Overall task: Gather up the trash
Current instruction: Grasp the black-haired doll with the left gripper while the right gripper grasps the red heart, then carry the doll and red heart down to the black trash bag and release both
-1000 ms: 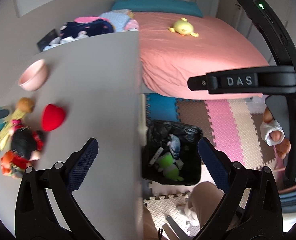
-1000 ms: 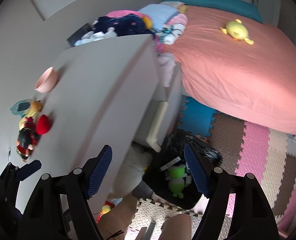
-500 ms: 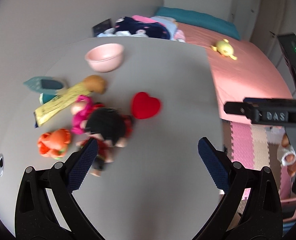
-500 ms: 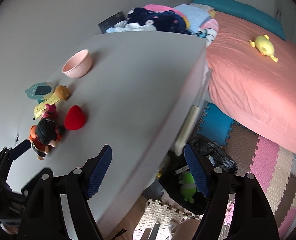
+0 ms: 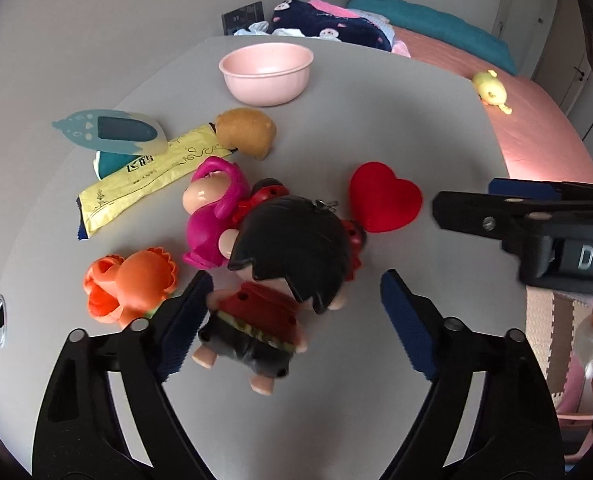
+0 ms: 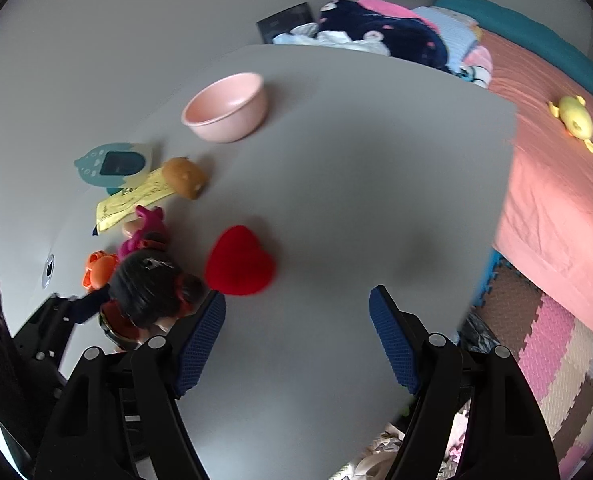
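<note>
A yellow wrapper (image 5: pixel 148 178) lies flat on the grey table (image 5: pixel 376 112), partly under a teal card (image 5: pixel 108 132) and a brown plush (image 5: pixel 246 132). It also shows in the right wrist view (image 6: pixel 132 198). My left gripper (image 5: pixel 292 320) is open and empty, its jaws either side of a black-haired doll (image 5: pixel 284 264). My right gripper (image 6: pixel 296 336) is open and empty above bare table, right of the doll (image 6: pixel 148 292). It shows from the side in the left wrist view (image 5: pixel 536 220).
A pink bowl (image 5: pixel 266 72), red heart (image 5: pixel 382 196), magenta figure (image 5: pixel 214 208) and orange toy (image 5: pixel 130 284) lie on the table. A bed (image 6: pixel 568 168) with a yellow plush (image 6: pixel 574 120) stands at the right over foam floor mats (image 6: pixel 544 340). Clothes (image 6: pixel 376 36) pile behind the table.
Both grippers have swung left from the black trash bin on the floor and moved over the table. The left one has closed in on the doll; both stay open and empty.
</note>
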Motion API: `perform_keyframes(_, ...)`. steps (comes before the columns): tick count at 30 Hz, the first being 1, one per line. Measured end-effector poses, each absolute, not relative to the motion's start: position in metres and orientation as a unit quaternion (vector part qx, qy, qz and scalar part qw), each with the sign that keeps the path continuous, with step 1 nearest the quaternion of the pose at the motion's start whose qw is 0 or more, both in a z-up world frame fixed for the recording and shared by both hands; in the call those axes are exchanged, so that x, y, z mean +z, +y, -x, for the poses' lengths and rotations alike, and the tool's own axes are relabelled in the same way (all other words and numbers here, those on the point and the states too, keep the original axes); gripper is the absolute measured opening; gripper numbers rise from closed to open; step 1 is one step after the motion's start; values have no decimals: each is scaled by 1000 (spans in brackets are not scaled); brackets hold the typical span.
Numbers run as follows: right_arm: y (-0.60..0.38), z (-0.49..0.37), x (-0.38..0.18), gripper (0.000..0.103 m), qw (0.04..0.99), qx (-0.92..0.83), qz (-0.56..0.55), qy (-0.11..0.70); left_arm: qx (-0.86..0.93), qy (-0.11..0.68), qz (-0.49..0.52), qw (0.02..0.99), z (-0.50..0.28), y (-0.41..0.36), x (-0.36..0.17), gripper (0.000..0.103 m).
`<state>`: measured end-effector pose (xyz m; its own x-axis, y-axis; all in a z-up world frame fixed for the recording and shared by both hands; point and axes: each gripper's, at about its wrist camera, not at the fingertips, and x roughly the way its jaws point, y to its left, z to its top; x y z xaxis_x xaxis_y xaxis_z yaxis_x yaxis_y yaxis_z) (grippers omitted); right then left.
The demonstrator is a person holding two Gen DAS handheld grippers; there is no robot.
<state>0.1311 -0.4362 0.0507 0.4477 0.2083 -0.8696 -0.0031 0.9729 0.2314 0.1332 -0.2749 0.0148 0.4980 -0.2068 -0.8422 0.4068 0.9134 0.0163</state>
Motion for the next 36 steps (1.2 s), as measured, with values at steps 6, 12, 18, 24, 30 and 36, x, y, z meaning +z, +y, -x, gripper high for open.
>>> perform_keyframes(6, -413, -148, 43, 73, 844, 59, -86, 527, -184, 476, -95, 855, -145, -274, 5, 75)
perform_keyframes(12, -395, -161, 31, 64, 839, 57, -65, 537, -187, 466, -103, 858, -146, -272, 6, 71)
perform_keyframes(18, -383, -167, 26, 52, 840, 53, -40, 539, -187, 469, -104, 857, -146, -270, 7, 71)
perform_keyframes(24, -382, -161, 28, 50, 844, 48, -24, 534, -183, 471, -102, 857, -149, -271, 8, 71)
perform_keyframes(30, -401, -151, 42, 50, 849, 57, -50, 523, -178, 475, -102, 856, -149, -273, 8, 71)
perform_keyframes(36, -415, -140, 55, 50, 853, 66, -64, 514, -184, 473, -110, 855, -138, -281, 11, 71)
